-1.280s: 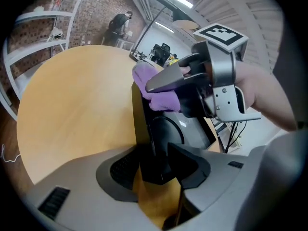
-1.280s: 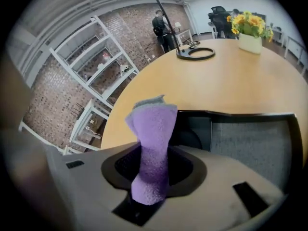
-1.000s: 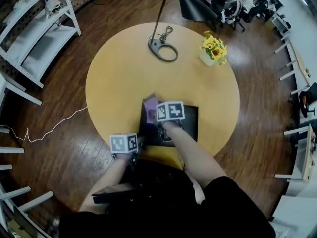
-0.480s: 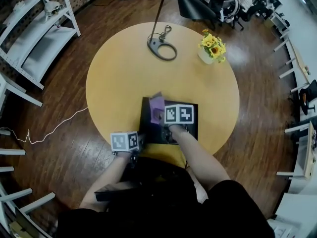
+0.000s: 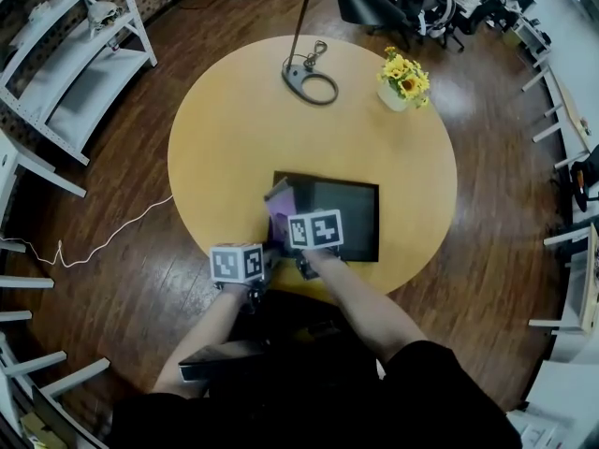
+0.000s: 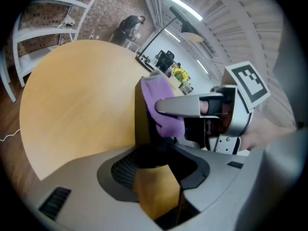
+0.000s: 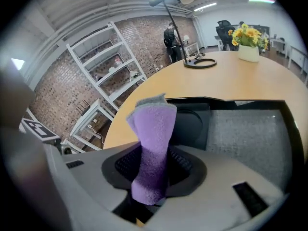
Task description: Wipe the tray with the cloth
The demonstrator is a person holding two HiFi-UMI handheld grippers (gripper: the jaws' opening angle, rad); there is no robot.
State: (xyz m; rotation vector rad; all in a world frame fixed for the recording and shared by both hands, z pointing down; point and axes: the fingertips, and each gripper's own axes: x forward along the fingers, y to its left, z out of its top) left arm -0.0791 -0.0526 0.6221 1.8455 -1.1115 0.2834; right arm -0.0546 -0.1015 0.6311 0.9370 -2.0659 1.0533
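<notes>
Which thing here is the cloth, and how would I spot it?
Find the round yellow wooden table, then the flat black rectangular tray near its closest edge. At the tray's left end, a fuzzy purple cloth stands upright, pinched in the right gripper; nothing else there is purple.

My round yellow table (image 5: 234,148) carries three things. The black tray (image 5: 351,218) lies flat close to my edge of it. Straight beyond the tray, well apart from it and near the far rim, sits the lamp base (image 5: 296,75). Beyond the tray and off to the right stand the flowers (image 5: 404,75) in a white pot.
</notes>
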